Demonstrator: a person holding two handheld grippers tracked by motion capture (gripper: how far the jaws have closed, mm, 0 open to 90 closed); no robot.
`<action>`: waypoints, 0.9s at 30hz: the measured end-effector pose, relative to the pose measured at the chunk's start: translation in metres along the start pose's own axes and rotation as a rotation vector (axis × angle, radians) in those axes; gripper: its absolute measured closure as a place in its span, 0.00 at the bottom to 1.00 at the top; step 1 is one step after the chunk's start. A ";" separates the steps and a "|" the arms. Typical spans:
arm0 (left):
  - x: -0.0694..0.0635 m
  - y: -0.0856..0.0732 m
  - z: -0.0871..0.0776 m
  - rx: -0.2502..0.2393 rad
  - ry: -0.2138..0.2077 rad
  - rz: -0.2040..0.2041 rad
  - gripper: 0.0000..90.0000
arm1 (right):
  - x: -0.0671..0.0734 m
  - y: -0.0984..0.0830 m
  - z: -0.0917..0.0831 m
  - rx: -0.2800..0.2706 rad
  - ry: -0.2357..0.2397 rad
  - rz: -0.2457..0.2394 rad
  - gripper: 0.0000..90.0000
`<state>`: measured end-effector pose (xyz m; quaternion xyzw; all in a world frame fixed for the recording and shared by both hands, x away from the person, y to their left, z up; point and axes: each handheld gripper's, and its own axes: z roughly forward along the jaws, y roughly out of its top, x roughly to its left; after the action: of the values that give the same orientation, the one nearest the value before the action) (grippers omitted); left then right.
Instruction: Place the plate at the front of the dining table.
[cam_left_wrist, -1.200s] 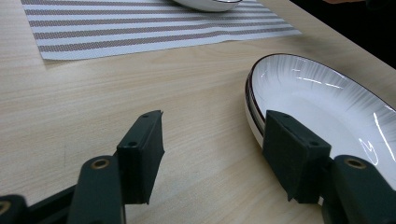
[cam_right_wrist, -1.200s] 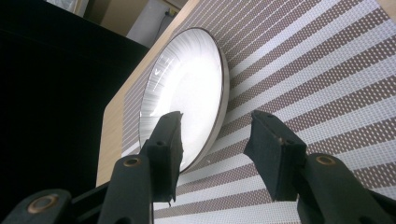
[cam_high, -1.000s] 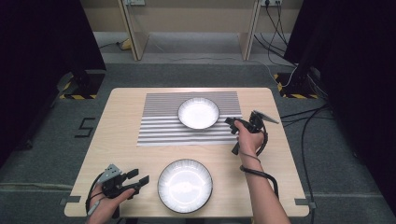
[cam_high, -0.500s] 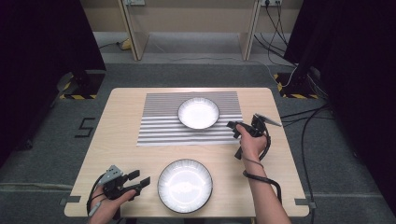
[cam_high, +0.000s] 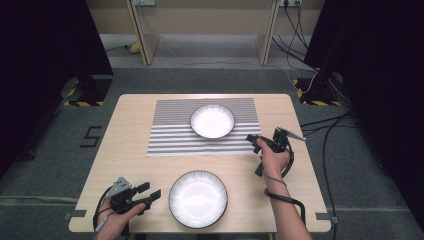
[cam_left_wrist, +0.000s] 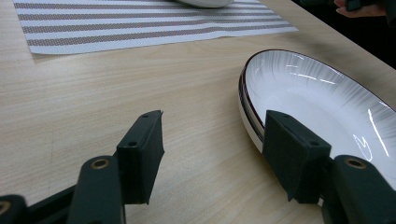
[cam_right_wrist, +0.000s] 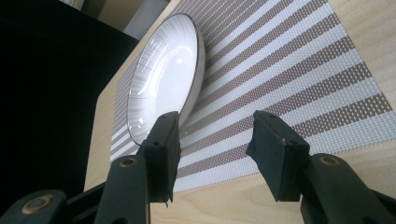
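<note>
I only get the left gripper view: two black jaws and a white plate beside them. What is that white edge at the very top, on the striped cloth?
Observer: That is a second white plate, sitting on the striped mat on the far half of the table.
Operator: And the fingers in my top right corner?
Observer: They belong to the person's right hand. It holds the right gripper by the mat's near right corner, pointed toward that plate.
Operator: Is it gripping the plate?
Observer: No. Its jaws have just been opening and stand wide with nothing between them, a little short of the plate's rim.
</note>
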<state>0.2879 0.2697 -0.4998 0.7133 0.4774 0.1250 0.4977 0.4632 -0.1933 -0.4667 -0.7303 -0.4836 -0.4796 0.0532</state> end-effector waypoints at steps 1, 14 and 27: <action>0.000 0.000 0.000 0.001 0.001 0.000 0.42 | -0.001 0.000 -0.001 -0.001 -0.002 -0.002 0.57; 0.000 -0.001 -0.001 0.001 0.003 0.002 0.42 | -0.013 -0.011 -0.009 -0.002 0.009 0.005 0.56; 0.000 0.000 -0.002 -0.003 0.006 -0.001 0.42 | -0.019 -0.018 -0.022 -0.006 0.005 -0.007 0.57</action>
<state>0.2865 0.2710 -0.4992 0.7119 0.4791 0.1278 0.4974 0.4341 -0.2082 -0.4767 -0.7275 -0.4846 -0.4831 0.0506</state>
